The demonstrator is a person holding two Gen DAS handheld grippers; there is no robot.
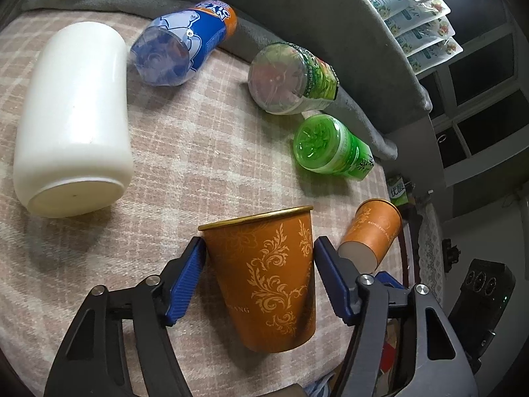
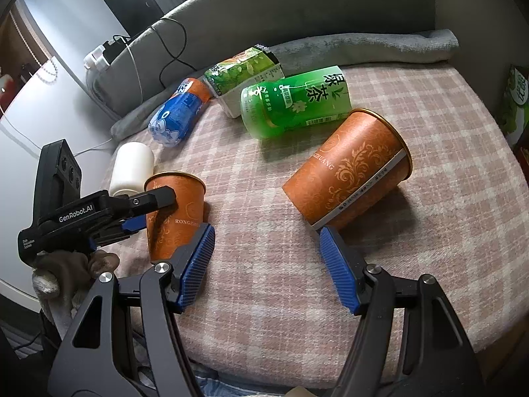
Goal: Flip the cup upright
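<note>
The left wrist view shows the left claw [image 1: 259, 276] with its blue ribbed pads on either side of an upright orange paper cup with gold scrollwork [image 1: 264, 281], rim up, standing on the pink plaid blanket [image 1: 185, 152]; the left pad touches the cup wall, the right sits just beside it, so a firm grip cannot be told. A second orange paper cup [image 1: 372, 231] lies on its side to the right, lettered "RONGZHUANG". Farther off lie a white plastic jar [image 1: 74, 119], a blue-labelled clear bottle [image 1: 182, 46], a clear bottle with a green leaf label [image 1: 291, 77] and a green bottle [image 1: 330, 147]. The right wrist view shows the right claw [image 2: 266, 264] wide open and empty, near the lying cup [image 2: 350, 168]. At left, "GenRobot.AI" is printed on the left claw [image 2: 165, 211] flanking the upright cup [image 2: 175, 211]. The green bottle [image 2: 294, 102] carries Chinese lettering.
</note>
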